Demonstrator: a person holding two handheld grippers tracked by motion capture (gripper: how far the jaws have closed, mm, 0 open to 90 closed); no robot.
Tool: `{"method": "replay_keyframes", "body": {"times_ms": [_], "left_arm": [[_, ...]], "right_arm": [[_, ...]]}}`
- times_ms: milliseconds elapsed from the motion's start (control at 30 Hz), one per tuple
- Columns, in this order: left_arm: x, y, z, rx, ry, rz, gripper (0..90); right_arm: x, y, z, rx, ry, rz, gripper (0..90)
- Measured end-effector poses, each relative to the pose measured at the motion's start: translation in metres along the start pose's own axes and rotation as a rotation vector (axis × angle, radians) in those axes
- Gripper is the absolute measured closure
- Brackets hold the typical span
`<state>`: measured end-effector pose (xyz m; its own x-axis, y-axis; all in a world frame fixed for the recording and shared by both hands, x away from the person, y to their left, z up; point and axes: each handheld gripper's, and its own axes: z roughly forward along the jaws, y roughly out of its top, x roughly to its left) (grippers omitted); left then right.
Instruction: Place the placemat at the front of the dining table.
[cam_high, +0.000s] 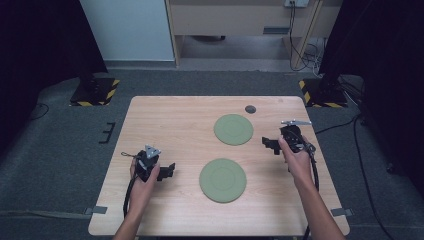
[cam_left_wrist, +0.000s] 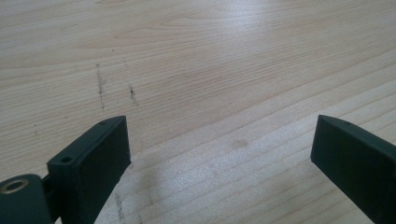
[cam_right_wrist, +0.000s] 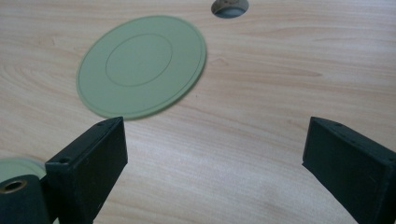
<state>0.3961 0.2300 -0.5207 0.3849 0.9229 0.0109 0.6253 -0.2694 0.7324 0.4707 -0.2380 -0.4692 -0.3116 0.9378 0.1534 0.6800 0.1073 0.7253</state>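
Observation:
Two flat green round plates lie on the wooden table (cam_high: 165, 120). The far plate (cam_high: 233, 129) (cam_right_wrist: 141, 66) sits right of centre, and the near plate (cam_high: 223, 180) is in front of it. My left gripper (cam_high: 170, 171) (cam_left_wrist: 219, 154) rests low at the table's left, jaws open over bare wood, pointing toward the near plate. My right gripper (cam_high: 269, 144) (cam_right_wrist: 215, 154) hovers at the right, open and empty, jaws pointing left toward the far plate. A sliver of the near plate (cam_right_wrist: 14, 167) shows at the lower left of the right gripper view.
A small round cable hole (cam_high: 250, 109) (cam_right_wrist: 229, 7) is set in the table behind the far plate. Cables trail from both grippers toward the table's front edge. Grey carpet surrounds the table, with black stand bases (cam_high: 95, 90) at the back corners.

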Motion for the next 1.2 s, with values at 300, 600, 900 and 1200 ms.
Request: {"method": "replay_keyframes", "body": {"times_ms": [300,600,900,1200], "left_arm": [[-0.001,0.000,-0.001,0.001,-0.002,0.008,4.0],[-0.002,0.000,-0.002,-0.002,-0.005,0.012,4.0],[-0.003,0.001,-0.001,-0.002,-0.006,0.017,4.1],[-0.003,0.000,-0.001,0.002,-0.006,0.019,4.0]], "right_arm": [[0.004,-0.010,-0.003,0.004,0.004,-0.008,6.8],[0.005,-0.019,-0.005,-0.004,0.015,-0.018,7.2],[0.007,-0.029,-0.008,-0.013,0.021,-0.021,7.2],[0.013,-0.044,-0.008,-0.004,0.028,-0.039,7.2]]}}
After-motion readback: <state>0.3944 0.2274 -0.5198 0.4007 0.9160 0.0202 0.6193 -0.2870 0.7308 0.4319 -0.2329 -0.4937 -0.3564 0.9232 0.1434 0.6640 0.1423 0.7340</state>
